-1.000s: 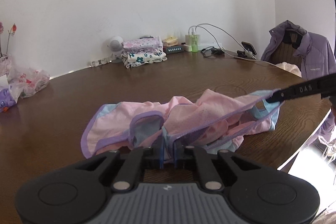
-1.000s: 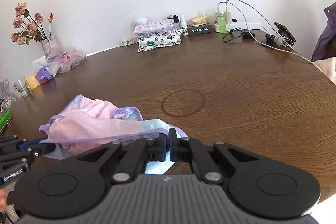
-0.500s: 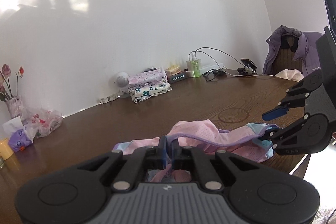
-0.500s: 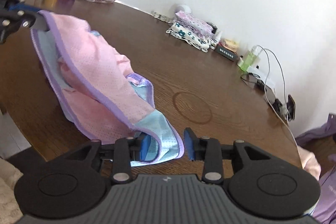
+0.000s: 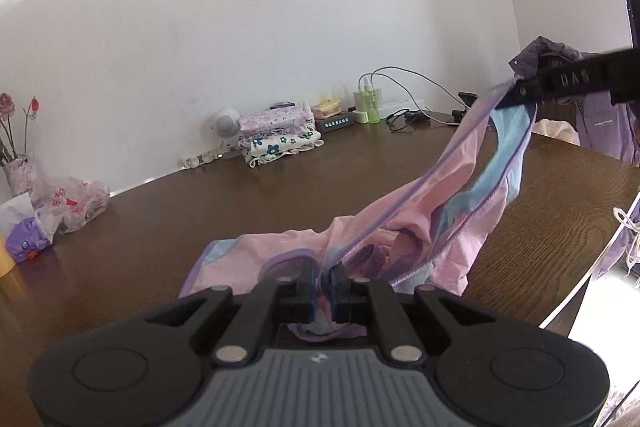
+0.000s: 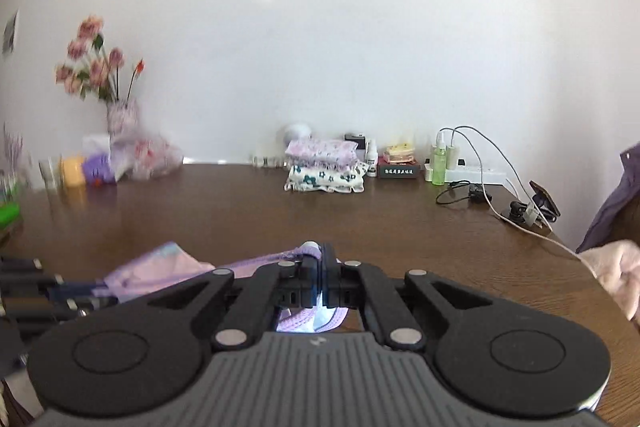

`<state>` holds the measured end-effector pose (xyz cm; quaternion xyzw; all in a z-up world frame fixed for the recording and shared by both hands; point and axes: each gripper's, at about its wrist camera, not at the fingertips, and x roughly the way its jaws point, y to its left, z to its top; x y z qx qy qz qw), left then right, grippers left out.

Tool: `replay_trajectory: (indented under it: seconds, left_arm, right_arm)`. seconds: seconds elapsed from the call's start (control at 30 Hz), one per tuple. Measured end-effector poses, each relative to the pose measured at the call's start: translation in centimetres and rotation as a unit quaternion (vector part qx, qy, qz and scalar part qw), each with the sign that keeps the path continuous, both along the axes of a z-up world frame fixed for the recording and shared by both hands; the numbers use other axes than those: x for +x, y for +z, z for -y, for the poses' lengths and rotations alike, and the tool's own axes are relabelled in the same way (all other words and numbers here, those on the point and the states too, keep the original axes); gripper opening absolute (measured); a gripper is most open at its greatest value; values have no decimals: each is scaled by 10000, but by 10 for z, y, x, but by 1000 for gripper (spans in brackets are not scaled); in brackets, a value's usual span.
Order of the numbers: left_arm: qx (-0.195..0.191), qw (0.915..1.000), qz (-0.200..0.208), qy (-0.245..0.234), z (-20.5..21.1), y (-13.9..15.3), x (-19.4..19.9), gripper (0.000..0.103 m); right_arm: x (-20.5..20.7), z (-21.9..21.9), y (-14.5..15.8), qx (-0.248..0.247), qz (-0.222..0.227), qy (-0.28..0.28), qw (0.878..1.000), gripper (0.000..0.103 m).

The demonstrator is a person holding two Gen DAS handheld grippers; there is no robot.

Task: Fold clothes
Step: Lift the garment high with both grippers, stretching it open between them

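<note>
A pink garment (image 5: pixel 404 223) with purple trim and pale blue panels hangs between both grippers over the brown table (image 5: pixel 200 211). My left gripper (image 5: pixel 325 275) is shut on its near edge, low over the table. My right gripper (image 5: pixel 516 98) enters the left wrist view from the upper right, holding the other end high, so the cloth slopes up to it. In the right wrist view, the right gripper (image 6: pixel 321 269) is shut on the purple hem; the garment (image 6: pixel 160 267) trails left to the left gripper (image 6: pixel 86 295). Part of the cloth rests on the table.
A stack of folded floral clothes (image 6: pixel 324 167) sits at the back by the wall, with a bottle, power strip and cables (image 6: pixel 472 171) to its right. Flowers in a vase (image 6: pixel 120 107) and plastic bags stand back left. A purple jacket on a chair (image 5: pixel 600 115) is at the right.
The right gripper, open half a second ago, has closed on the hem and risen, lifting that end of the garment. The left gripper stays shut on its edge.
</note>
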<state>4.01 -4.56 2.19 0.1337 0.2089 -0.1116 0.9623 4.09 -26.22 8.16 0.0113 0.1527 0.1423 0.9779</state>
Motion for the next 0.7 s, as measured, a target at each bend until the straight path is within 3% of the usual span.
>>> replay_trajectory:
  seconds: [0.13,0.23,0.37,0.43,0.5,0.6,0.7]
  left_arm:
    - [-78,9999,-129,-7,2,-8,3,10]
    - [-177,9997,-183,-41,-2,-10,4,3]
    - [-60,9997,186,-121,-7,14,4,1]
    - [291,9963,789,-148,-7,54,17,1]
    - [600,9864,1525,-118,-6,112,32,1]
    - [592,9674,2457,133,-7,216,50,1]
    - [453,9457,3191,417,-10,308,44,2]
  right_arm:
    - [2,24,-1,413,-164,-53,9990,1]
    - [3,28,-6,536,-349,-115,9979,1]
    - [14,36,-11,551,-652,-226,9961,1]
    - [30,41,0,629,-775,-119,9949,1]
    - [52,45,40,766,-566,58,9954,1]
    - [73,42,137,868,364,157,9954,1]
    - [69,40,233,1093,1279,259,9854,1]
